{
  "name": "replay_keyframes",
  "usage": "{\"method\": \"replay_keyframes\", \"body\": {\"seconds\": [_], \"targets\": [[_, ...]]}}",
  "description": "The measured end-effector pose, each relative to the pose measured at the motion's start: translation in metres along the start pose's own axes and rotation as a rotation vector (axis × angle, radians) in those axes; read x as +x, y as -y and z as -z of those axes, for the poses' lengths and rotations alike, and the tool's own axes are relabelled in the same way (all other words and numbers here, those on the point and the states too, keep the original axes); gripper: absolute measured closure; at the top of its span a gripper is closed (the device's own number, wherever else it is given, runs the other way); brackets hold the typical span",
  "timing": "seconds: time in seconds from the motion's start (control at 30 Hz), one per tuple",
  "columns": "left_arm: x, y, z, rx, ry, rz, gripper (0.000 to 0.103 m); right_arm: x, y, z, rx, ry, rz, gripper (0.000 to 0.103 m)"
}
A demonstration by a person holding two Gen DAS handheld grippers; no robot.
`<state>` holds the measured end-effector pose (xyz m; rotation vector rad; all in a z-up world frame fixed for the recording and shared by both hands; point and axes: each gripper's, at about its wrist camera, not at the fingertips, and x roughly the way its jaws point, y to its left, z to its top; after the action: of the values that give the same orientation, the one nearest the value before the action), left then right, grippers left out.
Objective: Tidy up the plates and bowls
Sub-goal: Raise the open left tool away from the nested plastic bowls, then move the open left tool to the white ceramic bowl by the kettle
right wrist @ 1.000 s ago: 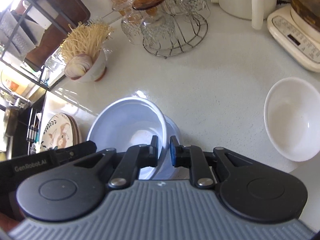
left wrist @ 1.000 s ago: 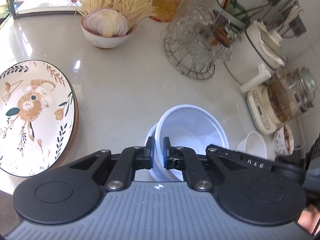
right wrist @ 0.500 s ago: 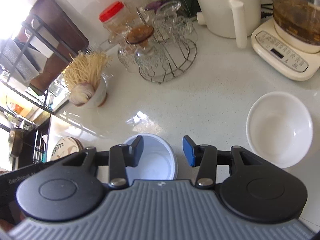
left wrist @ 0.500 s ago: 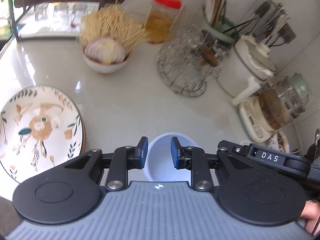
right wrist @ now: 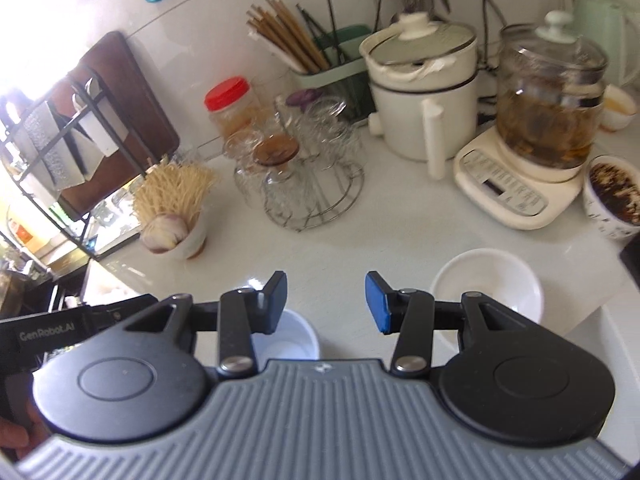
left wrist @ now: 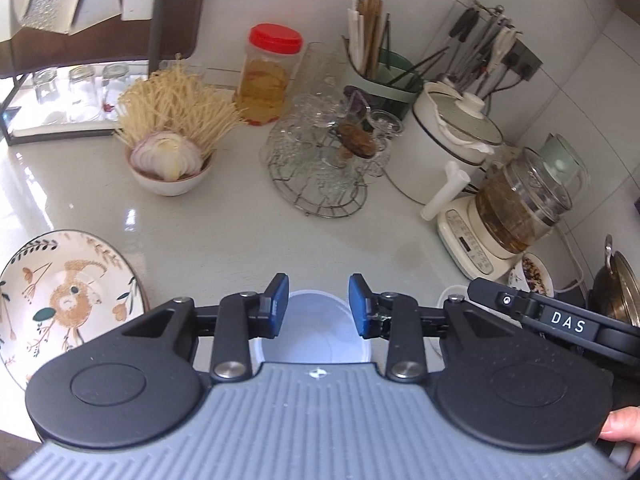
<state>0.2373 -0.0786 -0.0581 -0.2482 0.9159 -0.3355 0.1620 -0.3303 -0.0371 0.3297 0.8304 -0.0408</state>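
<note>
Countertop (left wrist: 224,236) pale, glossy, tiled wall (left wrist: 560,20) behind

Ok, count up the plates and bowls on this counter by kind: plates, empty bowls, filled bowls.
Patterned plate: 1
Empty white bowls: 2 (near bowl, far bowl)
Filled bowls: 3 (onion bowl, tea-leaf bowl, small back bowl)
Total: 6

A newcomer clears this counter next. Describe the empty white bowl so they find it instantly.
Start at the glass kettle on its cream base, back right of the counter. Just in front sits the white bowl, beside the open right gripper. Unlike the cup of dark bits nearby, it is plain and empty.
</note>
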Motion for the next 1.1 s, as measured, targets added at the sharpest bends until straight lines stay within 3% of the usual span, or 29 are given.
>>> {"method": "replay_keyframes", "body": {"seconds": [0.47,0.6,0.73,1.1], "targets": [[0.007,0.010,0.004,0.095,-0.047,0.070,0.063,-0.029,0.029,0.030,0.090,0.034,0.171,0.057],[0.010,0.019,0.006,0.093,-0.027,0.048,0.063,-0.028,0.049,0.034,0.099,0.046,0.172,0.057],[0.009,0.026,0.009,0.026,0.006,0.027,0.063,-0.020,0.072,0.029,0.118,0.016,0.166,0.057],[0.033,0.058,0.022,0.013,-0.037,0.022,0.063,-0.009,0.117,0.018,0.121,-0.032,0.157,0.057]]}}
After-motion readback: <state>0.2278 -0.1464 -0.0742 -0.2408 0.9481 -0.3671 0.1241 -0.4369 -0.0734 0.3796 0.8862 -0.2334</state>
